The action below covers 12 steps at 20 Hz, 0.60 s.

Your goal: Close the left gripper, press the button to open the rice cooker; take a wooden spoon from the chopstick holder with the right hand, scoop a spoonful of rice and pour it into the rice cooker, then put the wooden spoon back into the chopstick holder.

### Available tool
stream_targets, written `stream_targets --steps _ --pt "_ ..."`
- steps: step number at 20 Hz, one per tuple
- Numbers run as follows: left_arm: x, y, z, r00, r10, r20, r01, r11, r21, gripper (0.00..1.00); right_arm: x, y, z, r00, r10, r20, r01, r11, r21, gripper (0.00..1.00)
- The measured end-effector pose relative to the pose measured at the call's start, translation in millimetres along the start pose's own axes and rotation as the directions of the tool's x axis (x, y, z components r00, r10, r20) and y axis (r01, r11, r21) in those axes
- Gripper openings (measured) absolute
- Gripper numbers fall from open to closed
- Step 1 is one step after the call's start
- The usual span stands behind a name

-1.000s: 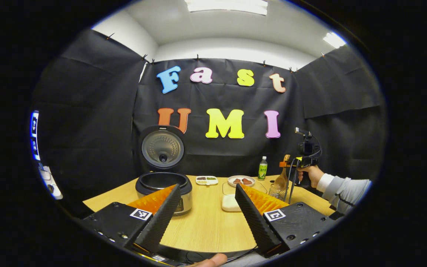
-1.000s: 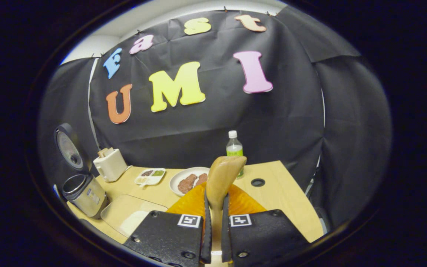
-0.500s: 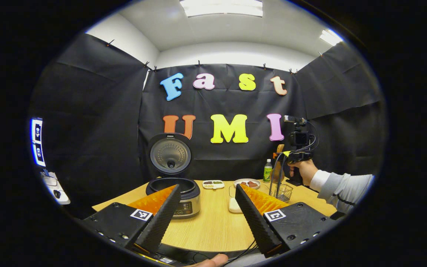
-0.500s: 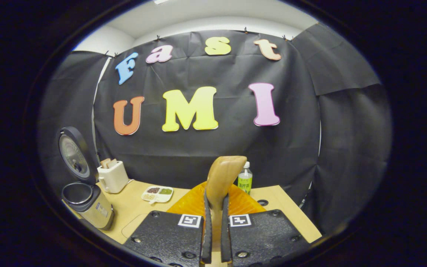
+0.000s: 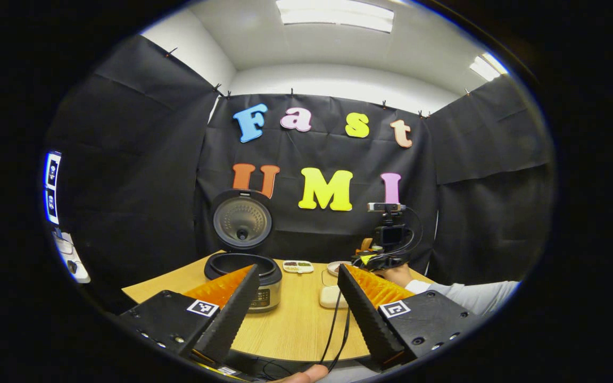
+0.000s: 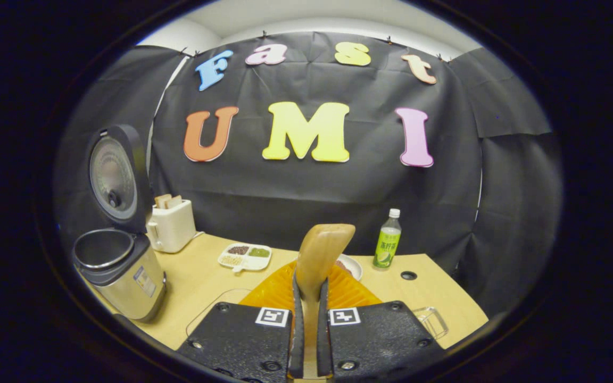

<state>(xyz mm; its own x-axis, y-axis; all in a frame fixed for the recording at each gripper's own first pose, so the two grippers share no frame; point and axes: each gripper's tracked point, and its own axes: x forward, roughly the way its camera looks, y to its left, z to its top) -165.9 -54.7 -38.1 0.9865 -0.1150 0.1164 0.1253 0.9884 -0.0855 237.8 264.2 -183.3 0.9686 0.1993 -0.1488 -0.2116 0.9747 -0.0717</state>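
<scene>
My right gripper was clamped on the spoon, bowl up ahead of its fingers; my left gripper stood apart. The open cooker sat left. I judged it best to dip level into the rice.

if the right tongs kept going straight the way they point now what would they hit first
Probably the plate just past the spoon that the right tongs grip, though depth is unclear; beyond it hangs the black cloth wall.
</scene>
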Motion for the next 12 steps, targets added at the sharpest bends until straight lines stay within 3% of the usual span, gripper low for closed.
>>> stream_targets --steps 3,8,12 --pt "-1 -1 -2 1.0 -0.016 -0.005 0.016 0.999 0.037 0.94 13 -2 -19 0.998 -0.062 -0.019 0.062 0.998 -0.005 0.14" --pt "0 -4 -6 0.999 -0.025 -0.02 0.026 0.998 0.051 0.94 12 36 -31 0.998 0.038 -0.058 -0.032 0.994 0.101 0.14" --pt "5 11 -5 0.999 0.031 -0.019 -0.031 0.999 0.044 0.94 2 62 -35 0.989 0.122 -0.083 -0.112 0.987 0.118 0.15"
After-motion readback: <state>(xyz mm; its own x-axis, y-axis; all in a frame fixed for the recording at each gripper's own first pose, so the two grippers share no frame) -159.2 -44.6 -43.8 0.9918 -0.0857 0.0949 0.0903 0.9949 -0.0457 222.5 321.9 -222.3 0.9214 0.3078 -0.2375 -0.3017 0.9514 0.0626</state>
